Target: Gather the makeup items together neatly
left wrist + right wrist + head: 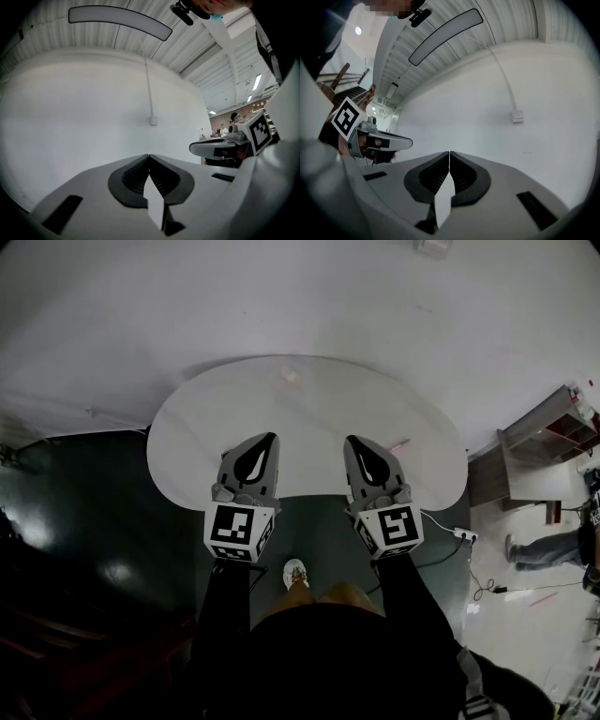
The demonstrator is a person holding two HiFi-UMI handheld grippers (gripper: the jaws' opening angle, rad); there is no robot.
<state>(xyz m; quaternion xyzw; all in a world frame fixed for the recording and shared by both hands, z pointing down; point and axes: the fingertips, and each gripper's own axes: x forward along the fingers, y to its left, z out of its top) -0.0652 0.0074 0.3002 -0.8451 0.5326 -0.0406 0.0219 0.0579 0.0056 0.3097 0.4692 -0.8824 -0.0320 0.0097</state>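
Observation:
A white oval table (pixel 206 427) stands against a white wall. On it lie two small pinkish things: one near the far edge (pixel 289 377) and a thin stick (pixel 400 442) at the right; both are too small to identify. My left gripper (pixel 270 437) and right gripper (pixel 352 440) hover side by side over the table's near edge, pointing level at the wall. Both are shut with nothing between the jaws, as the left gripper view (pixel 149 156) and right gripper view (pixel 449 153) show. Neither gripper view shows the table top.
A wooden shelf unit (pixel 553 437) stands at the right, with a person's legs (pixel 539 549) beyond it. A power strip (pixel 466 534) with a cable lies on the floor by the table. A small wall box (pixel 153 120) sits on the wall ahead.

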